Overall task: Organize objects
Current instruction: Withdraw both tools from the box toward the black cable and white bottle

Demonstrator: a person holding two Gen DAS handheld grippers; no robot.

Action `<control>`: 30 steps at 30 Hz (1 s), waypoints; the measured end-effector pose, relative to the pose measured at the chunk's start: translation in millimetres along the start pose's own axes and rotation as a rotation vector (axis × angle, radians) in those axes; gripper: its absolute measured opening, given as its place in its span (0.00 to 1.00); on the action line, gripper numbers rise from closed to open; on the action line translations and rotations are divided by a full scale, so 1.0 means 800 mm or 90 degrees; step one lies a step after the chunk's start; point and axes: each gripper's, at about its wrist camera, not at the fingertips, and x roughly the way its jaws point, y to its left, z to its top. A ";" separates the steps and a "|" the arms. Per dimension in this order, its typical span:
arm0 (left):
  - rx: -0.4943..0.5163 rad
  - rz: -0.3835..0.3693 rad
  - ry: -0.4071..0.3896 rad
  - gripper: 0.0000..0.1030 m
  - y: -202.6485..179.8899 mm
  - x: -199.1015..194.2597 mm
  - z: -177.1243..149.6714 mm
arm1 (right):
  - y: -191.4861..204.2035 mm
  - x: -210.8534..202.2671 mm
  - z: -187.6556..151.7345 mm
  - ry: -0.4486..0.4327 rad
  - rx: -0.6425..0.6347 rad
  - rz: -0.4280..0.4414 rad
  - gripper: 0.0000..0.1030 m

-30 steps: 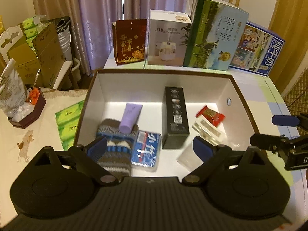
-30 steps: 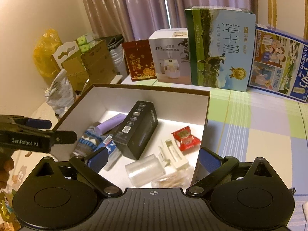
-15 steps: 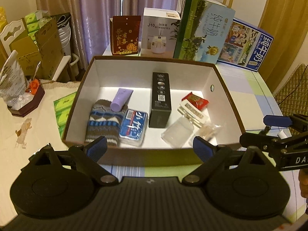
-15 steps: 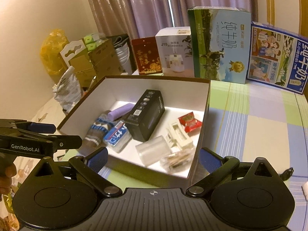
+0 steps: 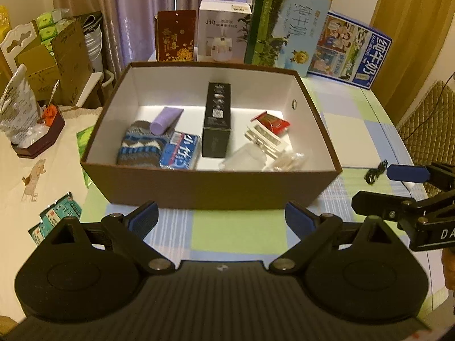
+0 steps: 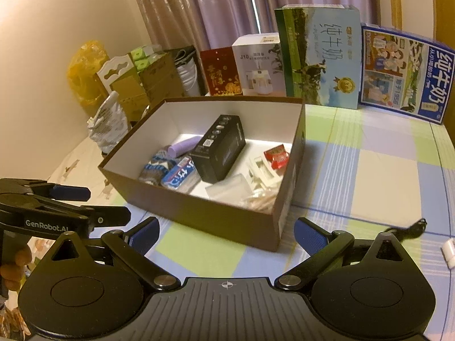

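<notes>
A home: curtains (image 5: 148,8), checked tablecloth (image 5: 355,130), milk cartons (image 5: 284,25).

A brown box (image 5: 210,187) with a white inside stands open on the checked tabletop (image 5: 239,236). Inside lie a knitted sock (image 5: 139,147) with a purple tube (image 5: 165,120) resting on it, a blue tissue pack (image 5: 180,155) beside it, a long black carton (image 5: 217,119) down the middle, a red sweet wrapper (image 5: 270,121), a white plastic clip (image 5: 264,137) and a clear pouch (image 5: 244,160).
</notes>
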 end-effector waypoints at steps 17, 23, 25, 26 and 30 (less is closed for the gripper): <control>0.007 0.000 0.034 0.91 -0.066 0.003 -0.033 | -0.046 -0.034 -0.043 0.037 0.012 0.010 0.96; 0.013 -0.002 0.043 0.91 -0.093 0.005 -0.041 | -0.066 -0.045 -0.054 0.043 0.018 0.010 0.96; 0.016 -0.002 0.046 0.91 -0.102 0.007 -0.043 | -0.074 -0.049 -0.059 0.046 0.021 0.008 0.96; 0.018 -0.003 0.048 0.91 -0.108 0.008 -0.044 | -0.077 -0.052 -0.061 0.047 0.023 0.008 0.96; 0.029 -0.009 0.055 0.91 -0.130 0.012 -0.049 | -0.096 -0.062 -0.072 0.051 0.037 0.001 0.96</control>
